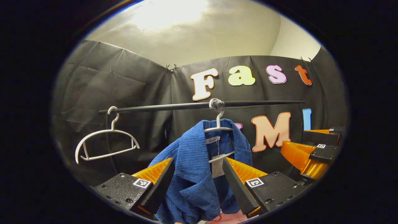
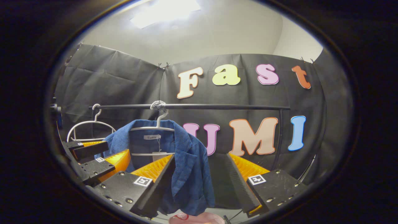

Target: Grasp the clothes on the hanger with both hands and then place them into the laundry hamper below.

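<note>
A blue ribbed jacket hangs on a white hanger from a black rail. My left gripper is open, its fingers standing on either side of the jacket's collar and front, close to the cloth. In the right gripper view the jacket hangs left of centre. My right gripper is open too, and the jacket's right front edge lies between its fingers, nearer the left one. A pink object shows below the jacket at the bottom edge; I cannot tell what it is.
An empty white hanger hangs at the rail's left end. The right gripper appears at the right edge of the left gripper view, and the left gripper at the left of the right gripper view. A rail post stands right.
</note>
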A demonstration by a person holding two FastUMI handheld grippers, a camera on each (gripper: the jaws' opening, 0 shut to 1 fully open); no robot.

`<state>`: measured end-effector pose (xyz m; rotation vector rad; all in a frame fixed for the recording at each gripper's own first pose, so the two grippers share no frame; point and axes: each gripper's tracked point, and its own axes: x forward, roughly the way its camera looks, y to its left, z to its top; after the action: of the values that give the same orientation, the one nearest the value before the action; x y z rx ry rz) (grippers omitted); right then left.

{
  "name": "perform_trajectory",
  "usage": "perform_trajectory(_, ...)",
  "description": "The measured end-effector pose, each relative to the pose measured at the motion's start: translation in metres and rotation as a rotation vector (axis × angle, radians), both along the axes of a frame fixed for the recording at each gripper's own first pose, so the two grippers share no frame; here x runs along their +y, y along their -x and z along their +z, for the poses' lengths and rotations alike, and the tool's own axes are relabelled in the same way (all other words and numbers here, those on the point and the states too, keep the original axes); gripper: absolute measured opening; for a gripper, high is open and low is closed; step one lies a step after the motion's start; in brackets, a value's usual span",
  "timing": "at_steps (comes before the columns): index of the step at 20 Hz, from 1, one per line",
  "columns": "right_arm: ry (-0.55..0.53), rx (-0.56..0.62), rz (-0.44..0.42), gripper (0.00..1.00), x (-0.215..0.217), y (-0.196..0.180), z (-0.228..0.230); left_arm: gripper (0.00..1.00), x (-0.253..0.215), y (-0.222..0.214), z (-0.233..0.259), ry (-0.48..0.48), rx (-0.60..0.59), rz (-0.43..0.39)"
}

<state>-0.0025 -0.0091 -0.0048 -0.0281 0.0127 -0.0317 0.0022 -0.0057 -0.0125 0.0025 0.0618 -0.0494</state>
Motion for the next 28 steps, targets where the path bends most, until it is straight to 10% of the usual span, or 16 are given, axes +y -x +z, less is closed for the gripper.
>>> perform_trajectory(18, -0.003, 0.076, -0.014, 0.96, -0.02, 0.008, -0.029, 0.94, 0.011, -0.017, -0.064, -0.068, 0.16, 0.119)
perform_trajectory(28, 0.012, 0.106, 0.011, 0.96, -0.017, 0.003, -0.043, 0.09, 0.026, -0.016, -0.078, -0.063, 0.212, 0.111)
